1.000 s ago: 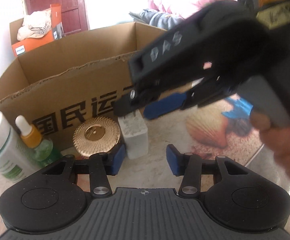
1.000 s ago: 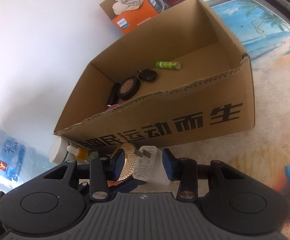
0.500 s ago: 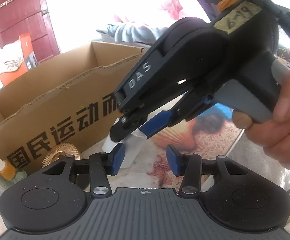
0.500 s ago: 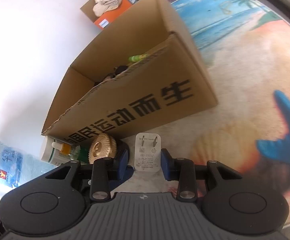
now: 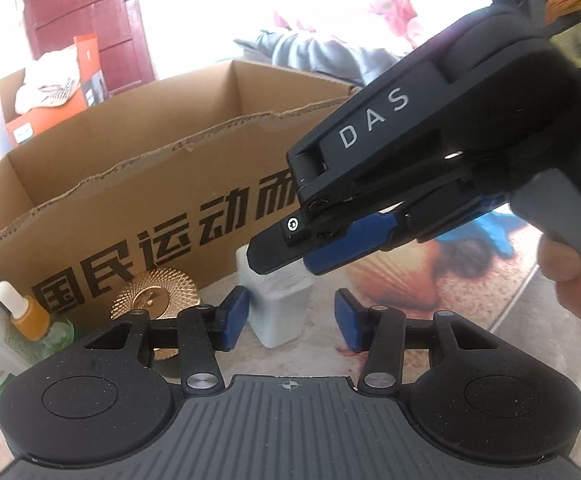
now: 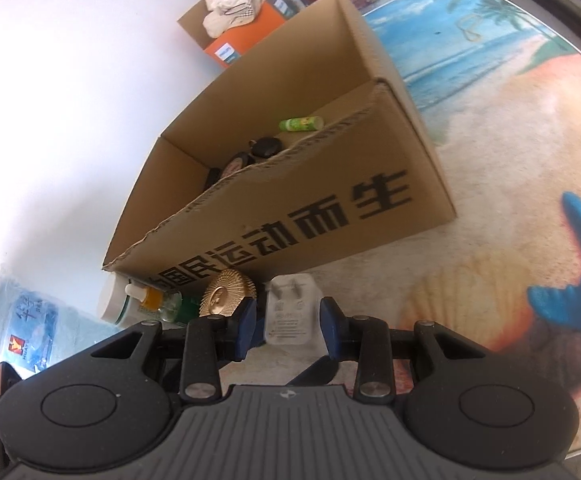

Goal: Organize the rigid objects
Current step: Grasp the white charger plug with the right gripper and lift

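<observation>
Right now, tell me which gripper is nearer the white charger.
Right. The right gripper has its fingers on either side of the charger, with small gaps showing. The left gripper sits back from it, its open fingers just short of the charger.

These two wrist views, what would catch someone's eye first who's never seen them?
Probably the big open cardboard box with bold black lettering, standing on a beach-print mat. Right in front of it, the right tool straddles a white plug adapter, prongs facing the camera. Beside that sits a gold ridged disc, with bottles further left.
</observation>
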Motion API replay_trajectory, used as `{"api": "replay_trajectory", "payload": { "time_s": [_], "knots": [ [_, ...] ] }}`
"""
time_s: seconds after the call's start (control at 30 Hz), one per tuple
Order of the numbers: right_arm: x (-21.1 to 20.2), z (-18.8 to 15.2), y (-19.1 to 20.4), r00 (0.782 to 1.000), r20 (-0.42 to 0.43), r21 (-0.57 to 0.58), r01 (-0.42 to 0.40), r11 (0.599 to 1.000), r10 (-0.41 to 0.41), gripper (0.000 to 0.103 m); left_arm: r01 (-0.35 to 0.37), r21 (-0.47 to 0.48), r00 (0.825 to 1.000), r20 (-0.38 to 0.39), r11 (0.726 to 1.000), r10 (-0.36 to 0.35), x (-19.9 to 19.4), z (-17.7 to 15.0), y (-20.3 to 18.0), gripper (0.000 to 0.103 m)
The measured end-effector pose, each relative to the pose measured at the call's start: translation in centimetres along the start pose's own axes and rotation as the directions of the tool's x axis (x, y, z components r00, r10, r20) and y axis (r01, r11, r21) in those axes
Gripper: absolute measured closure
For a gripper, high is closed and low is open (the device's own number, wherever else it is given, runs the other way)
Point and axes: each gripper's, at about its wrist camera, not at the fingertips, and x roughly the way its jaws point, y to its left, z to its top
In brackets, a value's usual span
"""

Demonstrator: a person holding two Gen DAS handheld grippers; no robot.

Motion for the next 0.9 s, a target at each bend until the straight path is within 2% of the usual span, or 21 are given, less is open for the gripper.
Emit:
{"api": "replay_trajectory", "payload": {
  "time_s": [0.23,0.37,0.6,0.77,0.9],
  "knots": [
    [1.3,0.2,0.9,0.999,-0.014,-0.022,0.046,0.999,-0.047,0.065,-0.021,-0.016,1.000,-0.018,1.000,0.021,1.1,0.1,0.5,0.062],
    [2.0,0.3,0.9,0.999,-0.013,-0.013,0.042,0.999,-0.043,0.064,-0.040,-0.023,0.999,-0.022,0.999,0.039,1.4,0.2,0.6,0.071],
    [1.9,-0.1,0.8,0.999,0.004,-0.004,0.041,0.999,-0.041,0.063,-0.016,-0.058,1.000,-0.022,0.998,0.015,1.3,0.0,1.2,0.073],
    [0.2,-0.8,2.0,0.999,0.026,-0.024,0.033,0.999,-0.032,0.063,-0.020,-0.066,1.000,0.010,0.998,0.020,-0.3,0.2,1.2,0.074],
    [-2.0,-0.7,4.2,0.997,0.074,-0.070,0.005,0.998,0.000,0.063,-0.044,-0.063,0.996,0.070,0.997,0.048,-3.0,0.9,1.5,0.074]
  ]
}}
